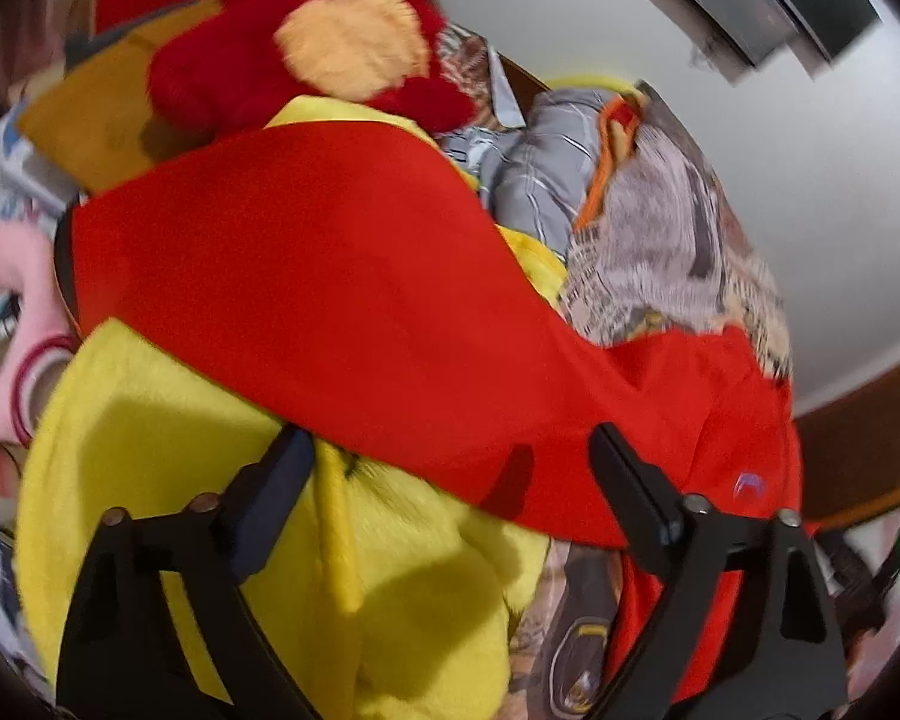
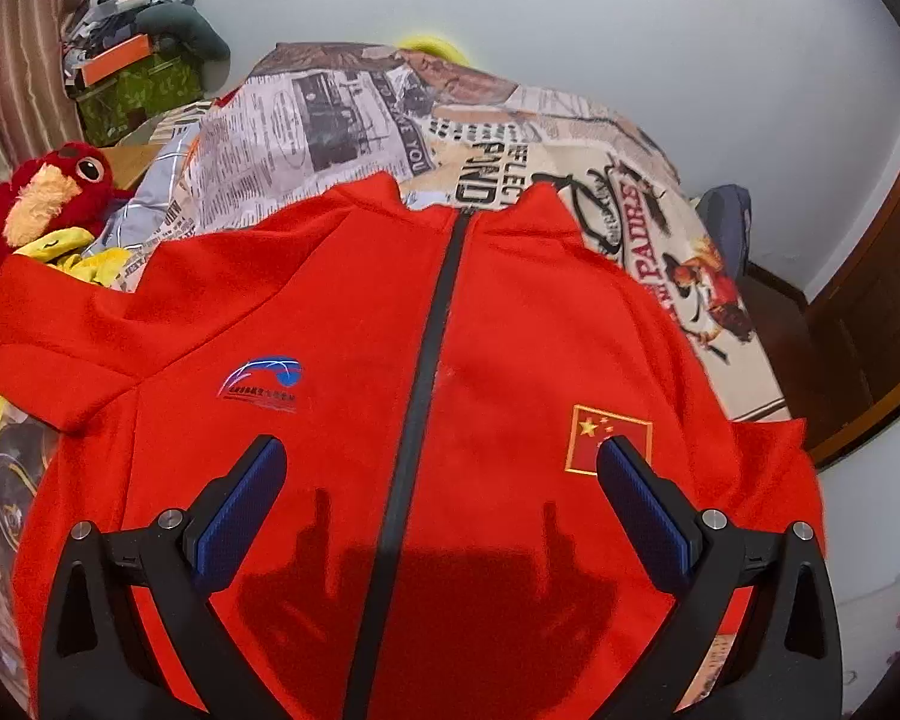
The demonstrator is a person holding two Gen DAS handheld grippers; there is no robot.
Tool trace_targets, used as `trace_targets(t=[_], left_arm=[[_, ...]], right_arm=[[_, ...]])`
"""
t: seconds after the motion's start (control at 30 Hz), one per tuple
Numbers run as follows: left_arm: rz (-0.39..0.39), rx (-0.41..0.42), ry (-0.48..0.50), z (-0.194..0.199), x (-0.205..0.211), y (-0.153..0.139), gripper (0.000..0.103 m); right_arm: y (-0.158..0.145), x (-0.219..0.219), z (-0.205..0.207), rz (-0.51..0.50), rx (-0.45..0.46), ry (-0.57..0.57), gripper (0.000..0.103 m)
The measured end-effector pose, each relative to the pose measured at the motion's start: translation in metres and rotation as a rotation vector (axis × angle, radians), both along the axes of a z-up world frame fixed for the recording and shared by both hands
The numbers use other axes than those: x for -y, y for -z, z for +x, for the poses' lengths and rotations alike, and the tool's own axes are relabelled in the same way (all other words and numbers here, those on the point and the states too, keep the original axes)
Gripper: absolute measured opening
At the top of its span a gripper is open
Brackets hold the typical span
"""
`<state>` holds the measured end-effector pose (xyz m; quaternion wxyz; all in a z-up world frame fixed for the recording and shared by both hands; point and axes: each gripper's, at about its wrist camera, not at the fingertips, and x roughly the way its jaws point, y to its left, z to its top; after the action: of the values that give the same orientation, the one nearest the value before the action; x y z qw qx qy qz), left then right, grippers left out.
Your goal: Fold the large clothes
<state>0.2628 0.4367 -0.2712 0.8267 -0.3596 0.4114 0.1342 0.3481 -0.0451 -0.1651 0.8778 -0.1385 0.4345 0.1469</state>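
Both grippers' fingers [image 1: 297, 456] gape empty over the red jacket [image 2: 342, 324] (zipped).

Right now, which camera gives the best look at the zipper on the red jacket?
The right wrist view: the dark zipper runs in plain sight down the front of the red jacket, from collar toward the camera. The left wrist view shows only a sleeve and side of the jacket, no zipper.

The zip-up jacket [image 2: 426, 396] lies front-up on the bed [image 2: 630, 192]. A plush toy [image 2: 48, 204] sits beyond its left sleeve [image 2: 72, 330], boxes [image 2: 132, 84] behind.
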Motion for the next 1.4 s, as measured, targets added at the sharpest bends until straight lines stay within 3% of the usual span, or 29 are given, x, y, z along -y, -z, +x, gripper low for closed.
trace_targets(t=[0.17,0.23,0.33,0.53,0.67,0.8,0.97,1.03,1.2,1.27,1.3,1.33,1.4], left_arm=[[-0.024,0.013,-0.063,0.008,-0.022,0.009,0.074],[-0.010,-0.003,-0.103,0.013,-0.031,0.010,0.058],[0.055,-0.035,-0.140,0.018,-0.036,0.002,0.038],[0.240,-0.034,-0.162,0.025,-0.027,-0.040,0.014],[0.378,0.035,-0.109,0.041,0.007,-0.087,0.012],[0.467,0.115,-0.019,0.061,0.054,-0.129,0.008],[0.564,0.229,0.111,0.085,0.129,-0.178,0.008],[0.558,0.265,0.179,0.098,0.162,-0.191,0.008],[0.558,0.235,0.305,0.121,0.226,-0.184,0.010],[0.541,0.193,0.327,0.125,0.240,-0.171,0.029],[0.522,0.163,0.332,0.127,0.243,-0.161,0.052],[0.509,0.147,0.321,0.127,0.242,-0.154,0.068],[0.489,0.129,0.294,0.121,0.241,-0.142,0.069]], right_arm=[[0.009,-0.006,-0.001,-0.019,-0.020,-0.029,0.103],[0.009,-0.006,-0.002,-0.035,-0.013,-0.036,0.103],[0.006,-0.004,-0.002,-0.058,0.011,-0.042,0.103],[-0.007,0.012,-0.003,-0.059,0.032,-0.033,0.103],[-0.018,0.025,-0.005,-0.038,0.051,-0.014,0.103],[-0.028,0.035,-0.008,-0.016,0.073,-0.006,0.103],[-0.036,0.051,-0.011,0.011,0.095,-0.005,0.103],[-0.036,0.059,-0.012,0.022,0.098,-0.002,0.103],[-0.034,0.080,-0.015,0.048,0.085,0.010,0.103],[-0.033,0.089,-0.016,0.053,0.080,0.013,0.103],[-0.032,0.093,-0.017,0.051,0.076,0.016,0.103],[-0.031,0.097,-0.016,0.048,0.074,0.020,0.103],[-0.031,0.102,-0.017,0.042,0.075,0.029,0.103]])
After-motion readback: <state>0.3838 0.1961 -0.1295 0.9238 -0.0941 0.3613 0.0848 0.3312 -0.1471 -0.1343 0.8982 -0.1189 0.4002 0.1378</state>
